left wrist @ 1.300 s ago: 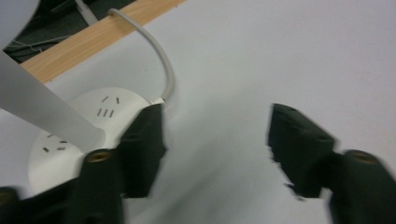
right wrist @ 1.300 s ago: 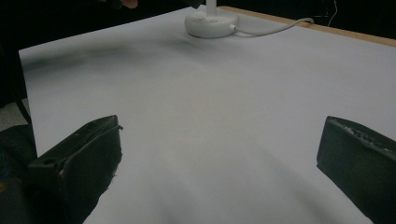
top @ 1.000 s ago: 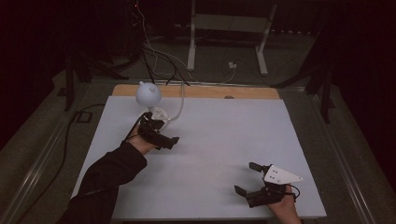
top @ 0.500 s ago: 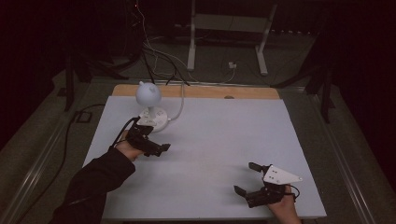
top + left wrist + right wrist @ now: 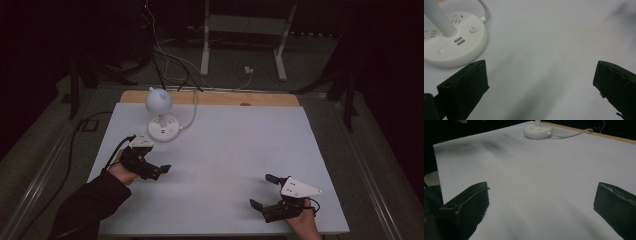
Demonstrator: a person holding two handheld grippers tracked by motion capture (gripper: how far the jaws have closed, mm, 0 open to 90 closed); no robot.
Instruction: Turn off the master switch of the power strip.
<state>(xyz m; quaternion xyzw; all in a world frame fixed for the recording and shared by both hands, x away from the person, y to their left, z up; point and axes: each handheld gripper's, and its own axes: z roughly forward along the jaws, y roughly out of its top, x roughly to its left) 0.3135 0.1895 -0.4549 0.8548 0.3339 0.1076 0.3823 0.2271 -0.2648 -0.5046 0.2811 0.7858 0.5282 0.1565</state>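
A white desk lamp with a round head (image 5: 159, 101) stands on a round socket base (image 5: 163, 128) at the back left of the white table (image 5: 235, 145). My left gripper (image 5: 159, 171) hovers open just in front of the base, holding nothing. In the left gripper view the base (image 5: 451, 45) with its USB ports and buttons lies up left of the wide-apart jaws, and the left gripper (image 5: 541, 82) is empty. My right gripper (image 5: 264, 191) rests open near the front right edge. The right gripper (image 5: 541, 205) faces the distant base (image 5: 537, 131).
The lamp's white cord (image 5: 191, 115) runs off the back over a wooden strip (image 5: 210, 97). Behind the table, cables and a white stand (image 5: 242, 37) sit on the dark floor. A black cable (image 5: 72, 150) trails along the left side.
My left gripper has drawn back from the lamp base toward the near edge, still open. The right gripper has not moved.
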